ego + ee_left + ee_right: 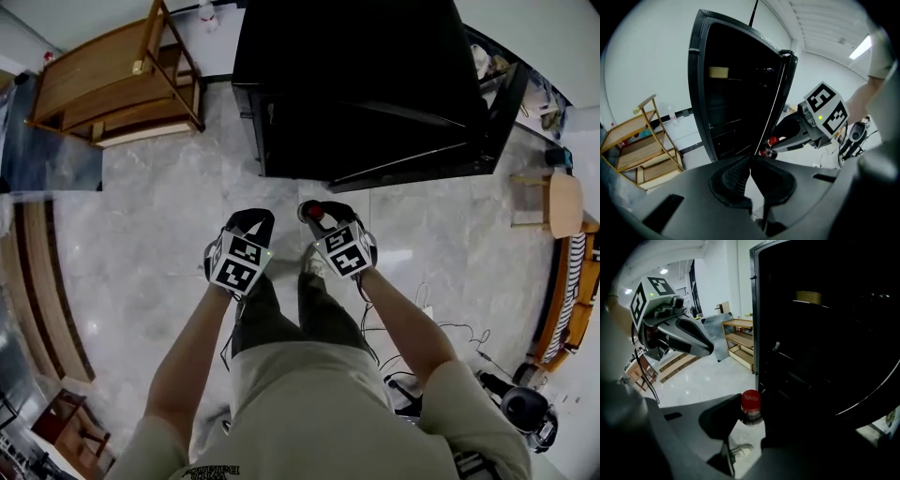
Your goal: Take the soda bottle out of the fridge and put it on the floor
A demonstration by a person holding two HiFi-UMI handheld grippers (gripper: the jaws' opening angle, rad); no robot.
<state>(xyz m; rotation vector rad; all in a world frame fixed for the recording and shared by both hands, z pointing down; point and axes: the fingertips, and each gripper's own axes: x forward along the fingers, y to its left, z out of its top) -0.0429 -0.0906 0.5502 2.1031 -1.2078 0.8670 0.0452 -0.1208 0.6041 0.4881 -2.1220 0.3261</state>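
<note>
**Right tongs carry soda bottle clear of fridge**

Right tongs are clamped on the neck of the red-capped soda bottle, held in the air just in front of the black fridge, whose door appears open. Left tongs, alongside, are closed on nothing. Removal looks done. The bottle is not yet on the marble floor below, so setting it down is what is left.

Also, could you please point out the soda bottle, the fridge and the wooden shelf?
soda bottle [751,400], right gripper view, on its red cap.
fridge [356,84], head view, on its black casing.
wooden shelf [94,80], head view, on its top board.
</note>
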